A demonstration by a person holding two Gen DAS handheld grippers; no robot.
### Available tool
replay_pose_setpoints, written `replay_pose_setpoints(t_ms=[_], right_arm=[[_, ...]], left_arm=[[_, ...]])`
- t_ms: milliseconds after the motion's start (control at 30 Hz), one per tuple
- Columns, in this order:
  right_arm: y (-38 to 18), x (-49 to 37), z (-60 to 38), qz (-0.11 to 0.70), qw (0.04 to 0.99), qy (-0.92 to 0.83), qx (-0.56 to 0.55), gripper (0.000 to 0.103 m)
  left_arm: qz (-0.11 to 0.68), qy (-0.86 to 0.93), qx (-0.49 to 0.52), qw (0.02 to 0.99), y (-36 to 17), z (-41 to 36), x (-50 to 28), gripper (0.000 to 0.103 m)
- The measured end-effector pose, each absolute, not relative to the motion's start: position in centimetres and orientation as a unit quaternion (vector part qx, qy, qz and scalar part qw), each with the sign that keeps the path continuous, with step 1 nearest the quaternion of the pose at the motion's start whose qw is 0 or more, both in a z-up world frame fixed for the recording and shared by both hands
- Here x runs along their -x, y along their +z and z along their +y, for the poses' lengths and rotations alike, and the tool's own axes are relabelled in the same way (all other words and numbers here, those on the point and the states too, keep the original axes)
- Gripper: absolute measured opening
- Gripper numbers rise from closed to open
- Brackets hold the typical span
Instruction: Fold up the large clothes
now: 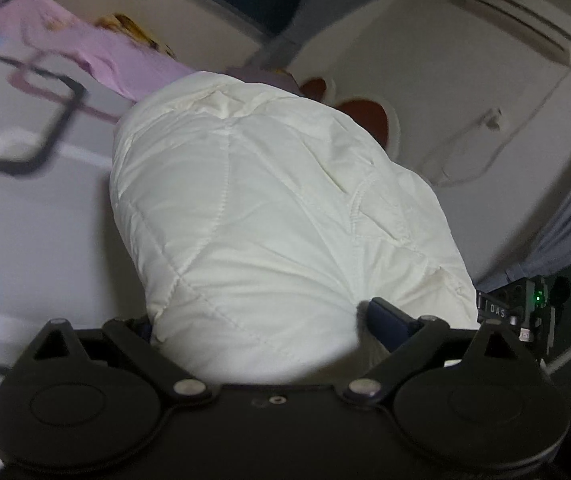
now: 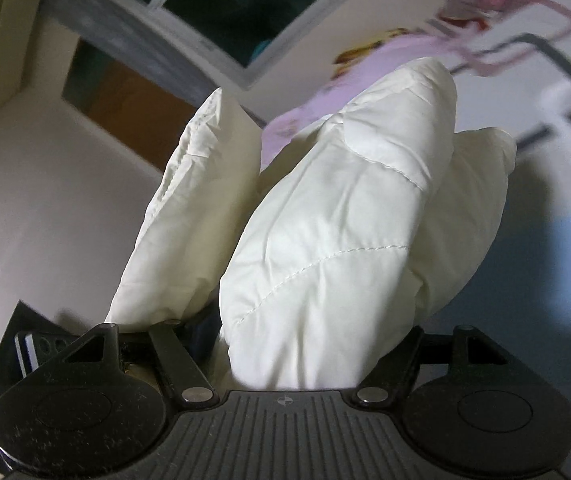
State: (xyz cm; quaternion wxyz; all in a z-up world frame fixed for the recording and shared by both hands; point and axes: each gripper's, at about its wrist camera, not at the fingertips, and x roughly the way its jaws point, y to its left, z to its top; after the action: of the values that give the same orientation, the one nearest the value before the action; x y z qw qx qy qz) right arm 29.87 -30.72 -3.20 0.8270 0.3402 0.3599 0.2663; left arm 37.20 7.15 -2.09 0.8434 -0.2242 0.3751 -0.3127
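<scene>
Both hand-held grippers, left (image 1: 261, 320) and right (image 2: 285, 332), clench bunched folds of a puffy cream quilted jacket (image 1: 277, 208), lifted above a patterned bedsheet (image 1: 37, 216). Soft, light and slippery-looking, it seems best gripped along stitched seams. A lilac garment (image 1: 125, 64) lies beyond.
</scene>
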Motion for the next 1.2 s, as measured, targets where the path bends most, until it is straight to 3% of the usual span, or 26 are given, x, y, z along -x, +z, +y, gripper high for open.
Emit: replay_pose_setpoints(t_ms=[200, 333, 400, 633, 867, 1100, 1167, 1200], right_arm=[[-6.8, -35.1, -22.6, 0.378, 0.812, 0.299, -0.329, 0.07], [-11.3, -37.1, -18.9, 0.426, 0.794, 0.283, -0.33, 0.07], [-13.5, -37.0, -17.8, 0.45, 0.791, 0.26, -0.321, 0.07], [-15.5, -36.1, -18.2, 0.446, 0.791, 0.242, -0.341, 0.07], [-11.6, -33.2, -21.5, 0.422, 0.824, 0.205, -0.318, 0.07], [-3.0, -32.1, -23.5, 0.33, 0.897, 0.14, -0.258, 0.07], [-0.9, -33.2, -20.8, 0.314, 0.914, 0.151, -0.207, 0.048], [-0.2, -33.8, -19.1, 0.309, 0.918, 0.162, -0.19, 0.046]], left_arm=[[0.378, -0.271, 0.219, 0.858, -3.3, 14.0, -39.0, 0.097], [0.425, -0.242, 0.21, 0.847, -6.4, 17.0, -40.8, 0.097], [0.455, -0.232, 0.206, 0.835, -8.4, 17.6, -41.3, 0.097], [0.448, -0.239, 0.196, 0.839, -9.4, 17.3, -41.4, 0.101], [0.434, -0.219, 0.17, 0.857, -6.4, 20.1, -40.4, 0.101], [0.371, -0.206, 0.137, 0.895, -1.7, 21.5, -40.1, 0.089], [0.356, -0.207, 0.114, 0.904, -1.0, 19.2, -41.0, 0.086], [0.349, -0.202, 0.097, 0.91, -0.8, 17.7, -41.4, 0.083]])
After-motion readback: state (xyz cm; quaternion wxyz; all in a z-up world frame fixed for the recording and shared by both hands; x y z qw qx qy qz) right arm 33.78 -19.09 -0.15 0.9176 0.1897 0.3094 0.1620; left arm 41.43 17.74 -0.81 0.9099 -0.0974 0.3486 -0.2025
